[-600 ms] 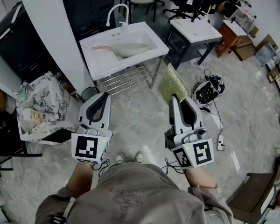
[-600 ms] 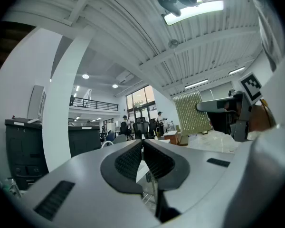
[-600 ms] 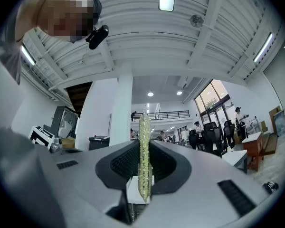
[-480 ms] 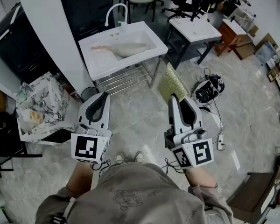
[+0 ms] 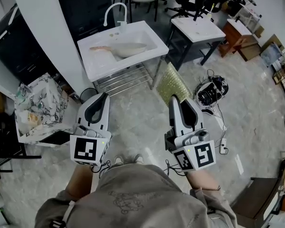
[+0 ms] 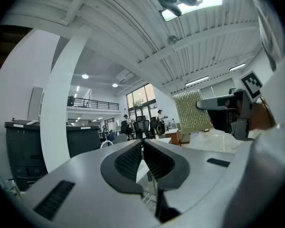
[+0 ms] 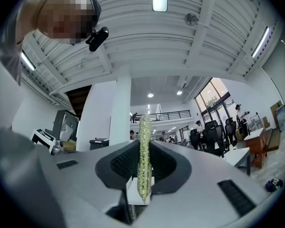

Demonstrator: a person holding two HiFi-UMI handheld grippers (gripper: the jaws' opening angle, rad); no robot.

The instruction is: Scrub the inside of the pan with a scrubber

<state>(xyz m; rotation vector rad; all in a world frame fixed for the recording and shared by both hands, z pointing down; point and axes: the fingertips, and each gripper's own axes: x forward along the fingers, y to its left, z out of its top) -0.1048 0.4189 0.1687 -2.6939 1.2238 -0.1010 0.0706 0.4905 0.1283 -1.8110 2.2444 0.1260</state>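
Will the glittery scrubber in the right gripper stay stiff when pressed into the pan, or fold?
Probably folds: the scrubber looks like a thin sheet, edge-on between the right gripper's jaws. Likely light, since it juts out without sagging. Its mesh texture should resist slipping.

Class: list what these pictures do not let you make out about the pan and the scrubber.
Head view: the pan is too small and far to tell whether its inside is dirty.
Head view: the scrubber has its near end hidden behind the right gripper.
Right gripper view: the scrubber shows edge-on, so its face is unreadable.
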